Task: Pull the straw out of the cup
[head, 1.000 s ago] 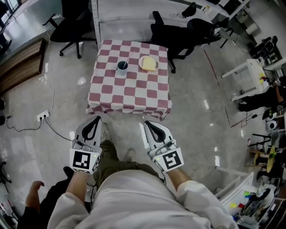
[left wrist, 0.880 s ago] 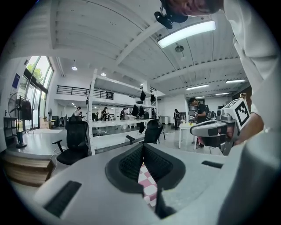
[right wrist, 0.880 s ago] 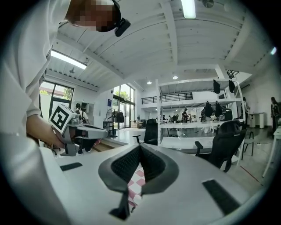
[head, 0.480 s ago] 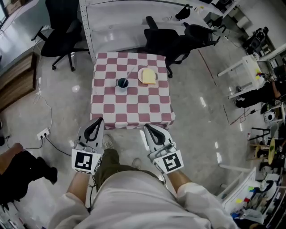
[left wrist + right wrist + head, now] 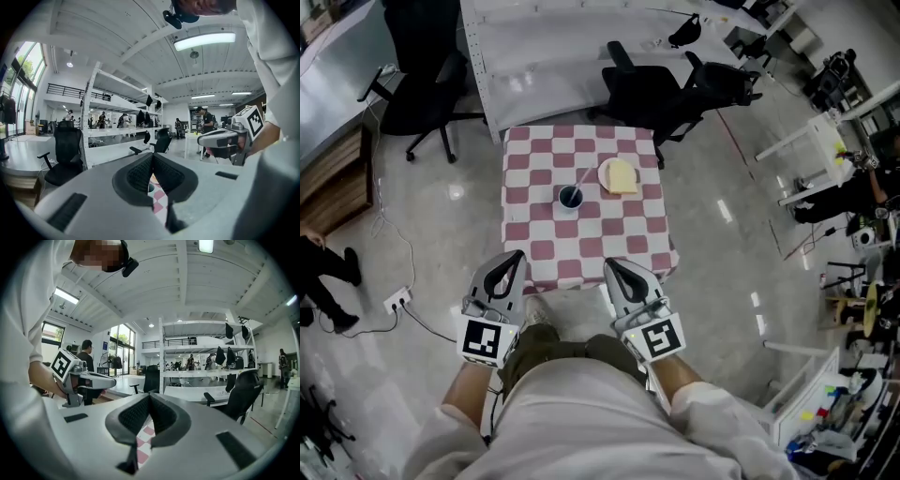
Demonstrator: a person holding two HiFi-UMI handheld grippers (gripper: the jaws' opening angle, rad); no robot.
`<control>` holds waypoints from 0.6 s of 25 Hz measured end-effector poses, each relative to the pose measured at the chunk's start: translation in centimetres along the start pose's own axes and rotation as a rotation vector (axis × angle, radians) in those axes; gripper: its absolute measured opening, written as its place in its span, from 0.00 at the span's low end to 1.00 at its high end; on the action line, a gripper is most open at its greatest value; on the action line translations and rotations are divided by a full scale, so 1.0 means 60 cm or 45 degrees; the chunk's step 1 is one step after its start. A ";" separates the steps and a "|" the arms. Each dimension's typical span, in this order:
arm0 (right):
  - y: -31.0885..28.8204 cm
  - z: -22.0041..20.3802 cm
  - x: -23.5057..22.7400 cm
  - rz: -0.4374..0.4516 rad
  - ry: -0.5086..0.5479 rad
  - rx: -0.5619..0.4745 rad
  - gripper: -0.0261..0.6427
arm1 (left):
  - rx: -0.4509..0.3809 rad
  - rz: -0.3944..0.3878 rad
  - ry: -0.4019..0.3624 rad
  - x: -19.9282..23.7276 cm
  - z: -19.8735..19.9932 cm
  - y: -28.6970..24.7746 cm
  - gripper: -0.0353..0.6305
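A dark cup (image 5: 570,197) with a pale straw (image 5: 582,179) leaning up to the right stands on a small table with a red-and-white checked cloth (image 5: 581,244). Beside it to the right lies a yellow slice on a white plate (image 5: 621,175). My left gripper (image 5: 513,260) and right gripper (image 5: 613,267) hang side by side at the table's near edge, both shut with nothing between the jaws. In the left gripper view (image 5: 152,159) the jaws meet at the tip, and the cup rim (image 5: 149,187) peeks through below. The right gripper view (image 5: 149,398) shows jaws touching over the checked cloth (image 5: 143,442).
Black office chairs (image 5: 661,80) stand behind the table, another chair (image 5: 417,84) at back left. A white shelf unit (image 5: 544,52) runs along the back. A power strip and cable (image 5: 397,300) lie on the floor at left, where a person (image 5: 323,272) walks. White tables (image 5: 825,141) are at right.
I have walked forward: the table has come nearer and now lies just ahead of both grippers. The grippers kept their side-by-side pose, shut. A person at left has shifted.
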State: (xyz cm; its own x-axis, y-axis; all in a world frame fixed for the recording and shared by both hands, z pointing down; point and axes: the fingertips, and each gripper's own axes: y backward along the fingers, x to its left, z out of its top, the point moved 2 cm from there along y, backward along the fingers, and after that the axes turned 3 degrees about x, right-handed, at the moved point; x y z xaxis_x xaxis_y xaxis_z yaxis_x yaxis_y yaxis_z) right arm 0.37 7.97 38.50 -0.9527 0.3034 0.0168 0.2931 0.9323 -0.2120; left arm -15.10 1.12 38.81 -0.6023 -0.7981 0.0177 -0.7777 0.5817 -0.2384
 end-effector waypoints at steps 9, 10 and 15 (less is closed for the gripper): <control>-0.055 -0.006 -0.030 0.029 -0.009 0.011 0.04 | 0.035 0.030 0.023 0.031 0.000 -0.040 0.06; -0.060 -0.006 -0.038 0.039 -0.003 0.009 0.05 | 0.030 0.046 0.020 0.034 0.002 -0.046 0.06; -0.072 -0.007 -0.078 0.101 -0.002 0.009 0.05 | 0.029 0.123 0.020 0.029 0.006 -0.062 0.06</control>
State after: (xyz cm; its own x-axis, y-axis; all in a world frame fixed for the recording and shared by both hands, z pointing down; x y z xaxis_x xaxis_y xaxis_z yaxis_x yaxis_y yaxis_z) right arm 3.59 2.59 39.74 -0.9266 0.3760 -0.0020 0.3672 0.9038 -0.2196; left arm -13.17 -2.48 39.37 -0.6772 -0.7358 0.0087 -0.7117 0.6519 -0.2618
